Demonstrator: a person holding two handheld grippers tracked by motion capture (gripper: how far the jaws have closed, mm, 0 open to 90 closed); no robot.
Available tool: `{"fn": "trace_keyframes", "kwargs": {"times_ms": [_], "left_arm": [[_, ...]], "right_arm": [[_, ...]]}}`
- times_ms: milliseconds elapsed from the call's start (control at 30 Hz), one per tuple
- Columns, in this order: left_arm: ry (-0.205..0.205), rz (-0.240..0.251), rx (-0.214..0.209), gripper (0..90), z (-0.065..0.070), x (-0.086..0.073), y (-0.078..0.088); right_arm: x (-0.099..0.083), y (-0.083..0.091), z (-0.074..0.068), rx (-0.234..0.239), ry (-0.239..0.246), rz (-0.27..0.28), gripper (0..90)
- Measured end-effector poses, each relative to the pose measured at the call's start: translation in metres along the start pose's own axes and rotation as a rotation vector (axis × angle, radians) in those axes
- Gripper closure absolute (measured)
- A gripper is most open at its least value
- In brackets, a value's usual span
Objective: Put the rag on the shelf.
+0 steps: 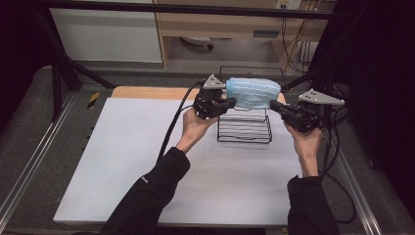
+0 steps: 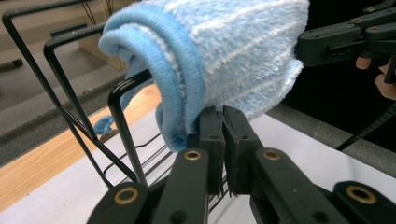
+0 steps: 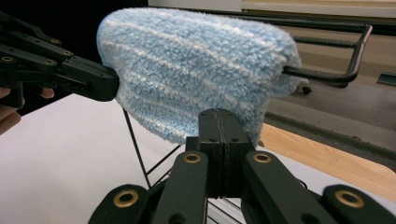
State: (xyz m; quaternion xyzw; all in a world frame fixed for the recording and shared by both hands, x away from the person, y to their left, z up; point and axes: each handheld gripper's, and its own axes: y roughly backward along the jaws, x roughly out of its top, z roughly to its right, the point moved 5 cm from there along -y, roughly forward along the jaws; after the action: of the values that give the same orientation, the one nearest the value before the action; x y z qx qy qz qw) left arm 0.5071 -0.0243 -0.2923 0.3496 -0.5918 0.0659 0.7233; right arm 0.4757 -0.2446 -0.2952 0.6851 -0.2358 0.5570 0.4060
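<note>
A light blue terry towel (image 1: 253, 92) (image 2: 233, 51) (image 3: 196, 70) is draped over the top of a black wire rack (image 1: 244, 128) (image 2: 60, 93) (image 3: 336, 74) at the far side of the white table top. At the towel's left end, my left gripper (image 1: 234, 102) (image 2: 223, 112) is shut on the hem, which curls down over its jaw tips. My right gripper (image 1: 272, 104) (image 3: 219, 114) has its jaws pressed tight together. Its tips lie against the towel's lower edge at the right end, with no fabric showing between them.
The white table top (image 1: 147, 161) has a strip of bare wood (image 1: 147, 92) along its far edge. A dark metal frame (image 1: 63, 73) and rails surround the table. Cables (image 1: 171, 132) trail from both grippers. Shelving stands behind.
</note>
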Motion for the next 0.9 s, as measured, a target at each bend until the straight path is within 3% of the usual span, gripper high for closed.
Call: {"fn": "trace_keyframes", "kwargs": {"times_ms": [167, 400, 633, 900], "left_arm": [[0.002, 0.006, -0.003, 86.2, 0.001, 0.000, 0.000], [-0.008, 0.039, -0.017, 81.6, 0.006, 0.005, 0.015], [0.005, 0.064, -0.012, 74.2, 0.005, 0.016, 0.028], [0.022, 0.071, 0.000, 58.9, -0.002, 0.018, 0.039]], "right_arm": [[-0.005, -0.003, 0.002, -0.006, 0.005, 0.006, 87.4], [0.002, 0.005, -0.007, 0.001, 0.045, 0.032, 80.8], [0.017, 0.010, -0.015, 0.003, 0.056, 0.050, 73.4], [0.027, 0.013, -0.020, 0.005, 0.046, 0.058, 62.0]]}}
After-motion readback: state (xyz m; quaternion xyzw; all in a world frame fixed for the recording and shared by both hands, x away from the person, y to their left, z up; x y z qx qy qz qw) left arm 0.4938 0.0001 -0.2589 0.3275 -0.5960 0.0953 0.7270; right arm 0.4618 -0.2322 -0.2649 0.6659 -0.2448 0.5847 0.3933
